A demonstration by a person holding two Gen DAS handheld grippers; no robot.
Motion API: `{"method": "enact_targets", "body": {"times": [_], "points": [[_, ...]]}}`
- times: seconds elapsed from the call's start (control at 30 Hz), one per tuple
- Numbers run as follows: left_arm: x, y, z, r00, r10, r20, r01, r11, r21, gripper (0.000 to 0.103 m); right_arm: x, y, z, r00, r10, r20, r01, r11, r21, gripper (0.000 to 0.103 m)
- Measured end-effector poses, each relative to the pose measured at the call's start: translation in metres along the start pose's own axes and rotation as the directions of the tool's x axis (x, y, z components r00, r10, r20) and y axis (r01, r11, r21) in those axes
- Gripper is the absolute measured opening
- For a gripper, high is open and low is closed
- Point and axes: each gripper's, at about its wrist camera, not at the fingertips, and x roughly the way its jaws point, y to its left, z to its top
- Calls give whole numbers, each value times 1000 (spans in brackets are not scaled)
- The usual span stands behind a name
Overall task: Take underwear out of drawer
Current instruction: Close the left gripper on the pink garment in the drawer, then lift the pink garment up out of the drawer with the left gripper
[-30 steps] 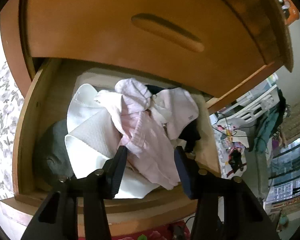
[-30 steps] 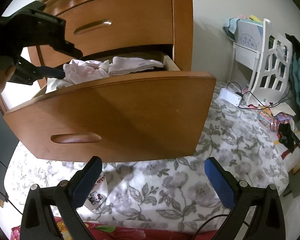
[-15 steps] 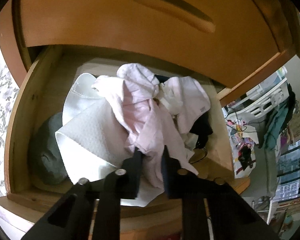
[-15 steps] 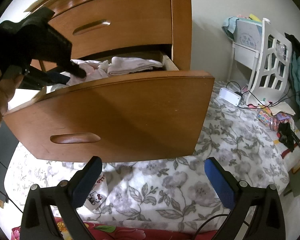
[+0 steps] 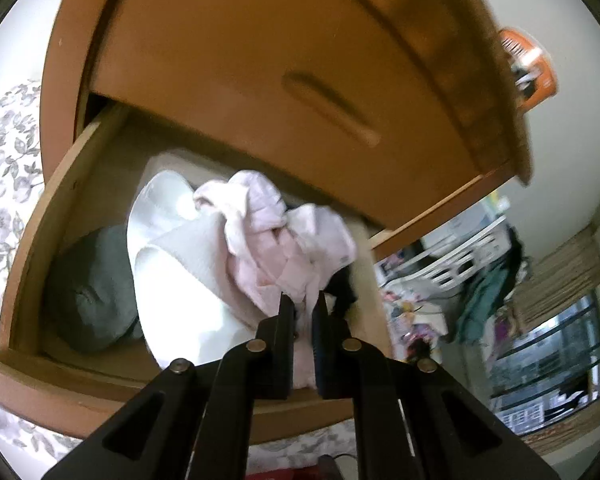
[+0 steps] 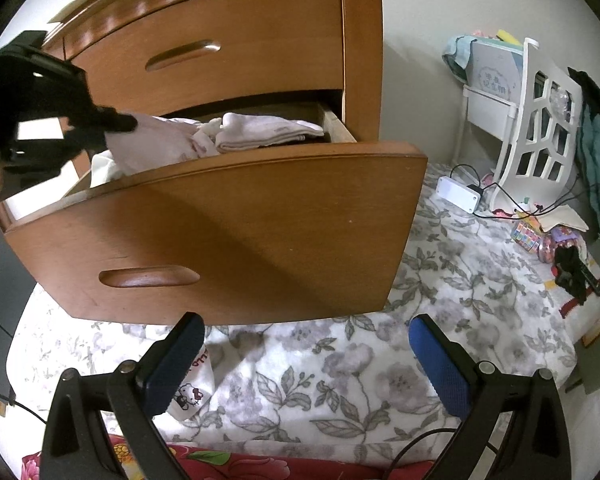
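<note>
Underwear (image 5: 268, 276), soft crumpled pink cloth, is lying atop white folded fabric (image 5: 188, 280) in the open wooden drawer (image 6: 236, 220). Your left gripper (image 5: 302, 312) has just been closing and is now pinching its edge, hiding the fold beneath. Your right gripper (image 6: 306, 356) is hanging wide apart, empty, over the floral bedspread (image 6: 380, 360).

From the left wrist we look steeply down, close in, over the near side wall of the open drawer (image 5: 32, 248) onto the heap of clothes (image 5: 260, 248) inside. From the right wrist we stand farther back and lower, facing the drawer's curved front and the flowered bedspread (image 6: 340, 368). Both views share the drawer, its clothes and the closed drawer above (image 6: 228, 52).
</note>
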Motion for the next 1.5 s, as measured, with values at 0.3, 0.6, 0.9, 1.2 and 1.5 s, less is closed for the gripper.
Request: {"method": "enact_targets", "body": {"times": [0.3,0.6,0.9,1.2,1.5], "points": [[-47,-11,8,985,-131,116,131,991,10,7,0,2,1,1000,-8,-2,8,1000,-5,103],[-84,-14,10,953,-226,200,229,973,9,7,-1,1,1,1000,-12,-1,12,1000,-7,103],[-124,-22,17,915,-291,279,292,956,42,7,-1,2,1,1000,-17,3,17,1000,-15,103],[-184,-43,17,858,-333,390,299,943,147,7,-2,3,1,1000,-22,7,22,999,-23,103],[-239,-67,1,803,-365,472,263,926,270,7,-3,4,0,999,-29,12,30,999,-29,103]]}}
